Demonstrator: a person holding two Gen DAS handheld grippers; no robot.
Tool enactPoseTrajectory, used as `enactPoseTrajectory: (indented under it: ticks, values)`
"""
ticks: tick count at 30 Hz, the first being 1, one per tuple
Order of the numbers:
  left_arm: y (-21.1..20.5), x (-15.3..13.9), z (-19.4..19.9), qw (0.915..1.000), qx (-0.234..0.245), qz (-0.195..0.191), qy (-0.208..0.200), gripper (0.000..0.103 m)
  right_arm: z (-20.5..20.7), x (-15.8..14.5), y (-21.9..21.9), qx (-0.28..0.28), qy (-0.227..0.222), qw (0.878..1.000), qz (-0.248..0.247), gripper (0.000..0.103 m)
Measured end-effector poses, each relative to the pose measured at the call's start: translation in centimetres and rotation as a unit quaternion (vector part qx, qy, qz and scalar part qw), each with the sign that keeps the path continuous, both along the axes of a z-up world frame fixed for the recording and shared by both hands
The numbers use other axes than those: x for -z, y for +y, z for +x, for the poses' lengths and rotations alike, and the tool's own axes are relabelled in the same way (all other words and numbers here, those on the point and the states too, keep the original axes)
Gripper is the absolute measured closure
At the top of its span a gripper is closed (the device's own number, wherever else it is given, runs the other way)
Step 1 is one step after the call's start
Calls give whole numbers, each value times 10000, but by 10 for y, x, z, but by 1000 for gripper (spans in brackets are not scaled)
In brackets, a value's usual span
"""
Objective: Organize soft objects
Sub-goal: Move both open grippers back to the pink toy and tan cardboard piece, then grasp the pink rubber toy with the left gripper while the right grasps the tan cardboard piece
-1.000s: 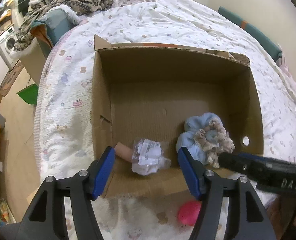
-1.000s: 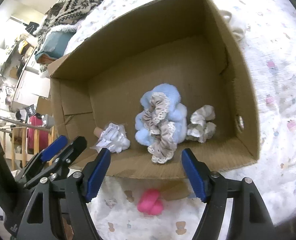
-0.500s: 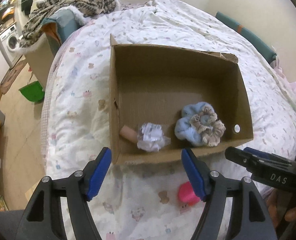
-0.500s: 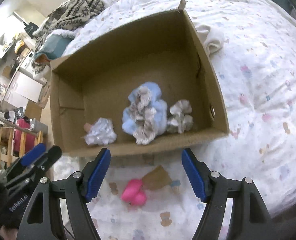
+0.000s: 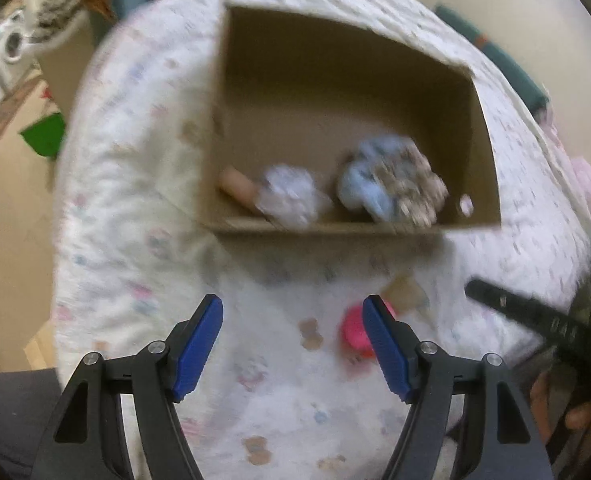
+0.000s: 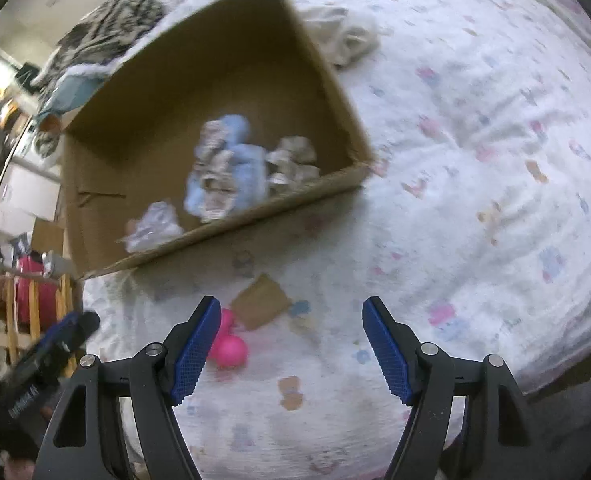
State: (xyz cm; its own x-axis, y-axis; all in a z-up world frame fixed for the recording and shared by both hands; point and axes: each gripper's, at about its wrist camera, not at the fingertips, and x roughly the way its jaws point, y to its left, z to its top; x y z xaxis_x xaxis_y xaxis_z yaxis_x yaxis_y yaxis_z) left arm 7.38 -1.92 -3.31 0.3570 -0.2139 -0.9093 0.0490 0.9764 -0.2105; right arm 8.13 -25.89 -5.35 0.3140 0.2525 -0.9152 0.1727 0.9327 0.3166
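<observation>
White printed bedding covers the bed, on which rests an open cardboard box holding a blue scrunchie. Pink soft object lies outside, near the box. Left claw and right claw: both apart, empty.

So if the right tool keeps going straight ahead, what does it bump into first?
Probably the bedspread. The right tool is open, the pink toy sits by its left finger, and the cardboard box lies further up-left.
</observation>
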Motion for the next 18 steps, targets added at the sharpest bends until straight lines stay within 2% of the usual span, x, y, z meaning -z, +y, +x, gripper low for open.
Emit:
enactPoseTrajectory:
  ticks: [4, 7, 15, 16, 17, 18]
  values:
    - [-33, 23, 0, 9983, 528, 73, 254, 33, -1, 11, -16, 339, 182, 9990, 229, 26]
    - [-51, 36, 2, 9965, 751, 156, 334, 33, 0, 18, -23, 441, 334, 9978, 368, 26]
    - [-75, 58, 16, 9940, 952, 75, 525, 36, 5, 32, -20, 434, 553, 9964, 467, 26]
    - [-74, 62, 18, 9941, 911, 56, 591, 44, 5, 34, -18, 425, 562, 9964, 468, 26]
    - [-73, 64, 18, 9938, 897, 9, 661, 60, 6, 35, -17, 416, 579, 9964, 467, 26]
    - [-72, 67, 19, 9930, 918, -54, 745, 65, 7, 36, -16, 413, 604, 9961, 488, 26]
